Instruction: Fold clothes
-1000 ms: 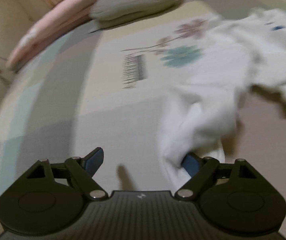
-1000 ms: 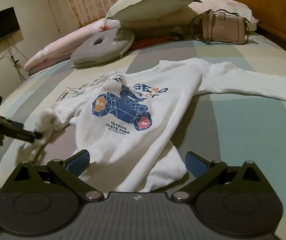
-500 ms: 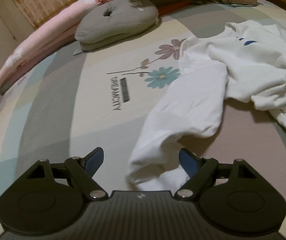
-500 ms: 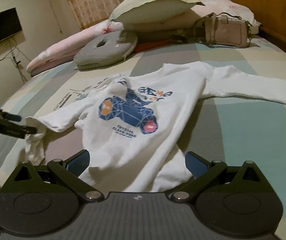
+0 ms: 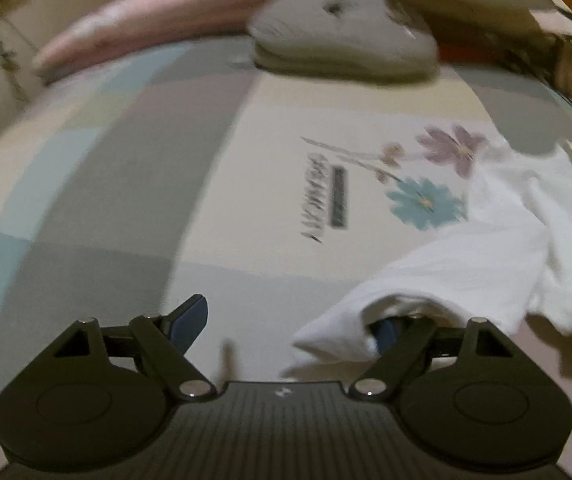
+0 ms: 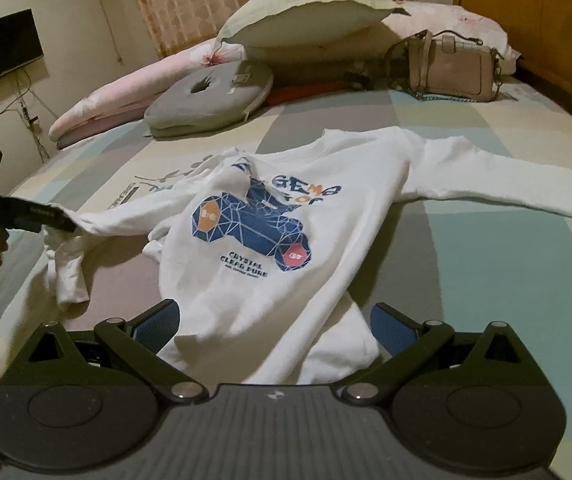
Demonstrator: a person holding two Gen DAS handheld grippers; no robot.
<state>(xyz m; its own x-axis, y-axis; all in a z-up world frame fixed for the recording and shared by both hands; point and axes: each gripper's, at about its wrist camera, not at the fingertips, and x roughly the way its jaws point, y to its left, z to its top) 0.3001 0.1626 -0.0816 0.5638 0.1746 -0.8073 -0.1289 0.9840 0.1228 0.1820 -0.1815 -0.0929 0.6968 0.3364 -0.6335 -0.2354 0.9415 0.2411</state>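
Note:
A white sweatshirt (image 6: 270, 264) with a blue print lies face up on the bed, one sleeve (image 6: 486, 184) stretched to the right. My right gripper (image 6: 274, 320) is open, its jaws either side of the hem, not closed on it. My left gripper (image 5: 290, 320) is open; the cuff of the other sleeve (image 5: 438, 276) is draped over its right finger (image 5: 386, 330) and lifted off the bedsheet. In the right wrist view the left gripper (image 6: 46, 218) shows at the left edge with that sleeve hanging from it.
The patchwork bedsheet (image 6: 506, 280) covers the bed. A grey ring cushion (image 6: 210, 100), pink bolster (image 6: 102, 100), large pillow (image 6: 306, 12) and a beige handbag (image 6: 450, 66) lie at the head. A wooden headboard (image 6: 546, 20) stands at right.
My left gripper has swung left and pulled the sleeve cuff outward, straightening the sleeve away from the body. The right gripper has stayed at the hem.

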